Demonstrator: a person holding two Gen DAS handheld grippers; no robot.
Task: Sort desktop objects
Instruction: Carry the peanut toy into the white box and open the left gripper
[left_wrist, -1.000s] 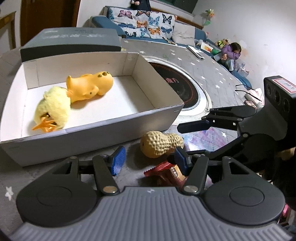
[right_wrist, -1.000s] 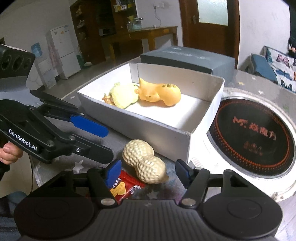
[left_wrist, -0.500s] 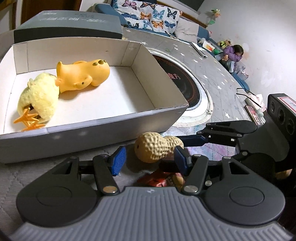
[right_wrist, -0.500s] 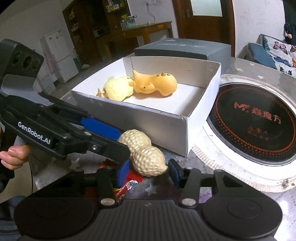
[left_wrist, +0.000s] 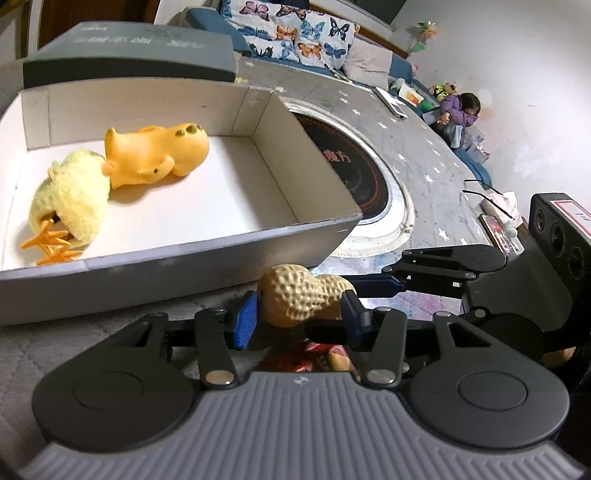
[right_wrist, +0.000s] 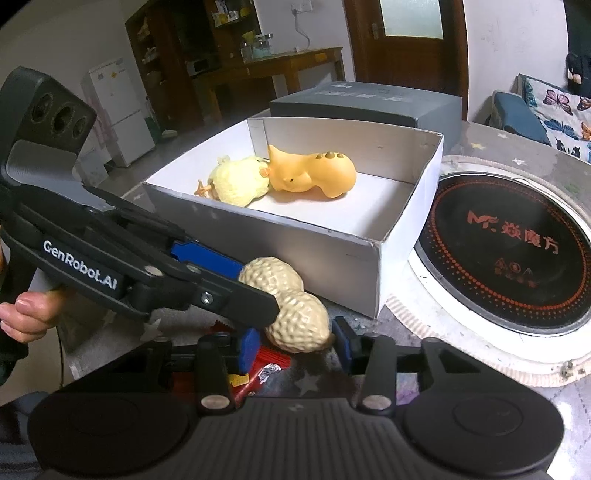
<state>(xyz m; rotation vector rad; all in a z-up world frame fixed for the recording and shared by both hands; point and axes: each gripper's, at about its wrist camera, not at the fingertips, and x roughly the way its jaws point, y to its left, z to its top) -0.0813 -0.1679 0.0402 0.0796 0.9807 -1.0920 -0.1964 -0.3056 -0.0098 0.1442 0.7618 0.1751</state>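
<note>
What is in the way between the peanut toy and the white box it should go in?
Only the box's own near wall. The peanut toy lies on the table right outside it, so it has to be lifted over. Both tools, left and right, are open around the peanut, and inside, the space beside the orange toy looks free.

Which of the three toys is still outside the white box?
The peanut toy: it lies on the table against the white box. The fluffy chick and orange hippo lie inside.

"GenRobot.AI" on the left tongs (right_wrist: 255, 280); "MF." on the cooktop (right_wrist: 517, 254).
</note>
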